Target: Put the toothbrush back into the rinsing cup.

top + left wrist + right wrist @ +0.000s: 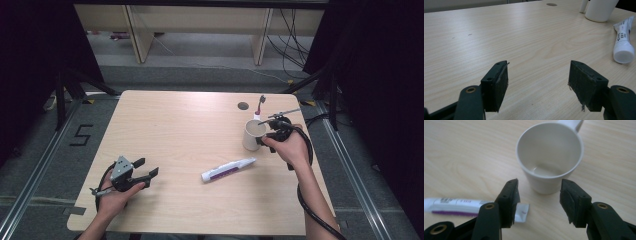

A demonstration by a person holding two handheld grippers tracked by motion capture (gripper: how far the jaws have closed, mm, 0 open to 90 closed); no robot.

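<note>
Cup [549, 157] stands centre frame, empty and upright, right claw [539, 200] spread wide just short of it, likely lining up a grasp. Left claw [537, 85] idles wide apart, holding nothing, low on the bench [175, 130].

1. A white cup [253, 134] [600, 10] [549, 155] stands upright on the pale wooden table [175, 130].
2. A white tube [227, 170] [624, 37] [456, 206] with a purple stripe lies flat on the person's side of the cup, near it but not touching.
3. A round dark hole [243, 105] [551, 4] in the tabletop sits just beyond the cup.
4. A thin upright item with a dark top [259, 106] stands right behind the cup; what it is cannot be told.
5. A black "5" [81, 135] marks the floor far left of the cup.
6. Cables [292, 45] trail over the floor well beyond the cup.
</note>
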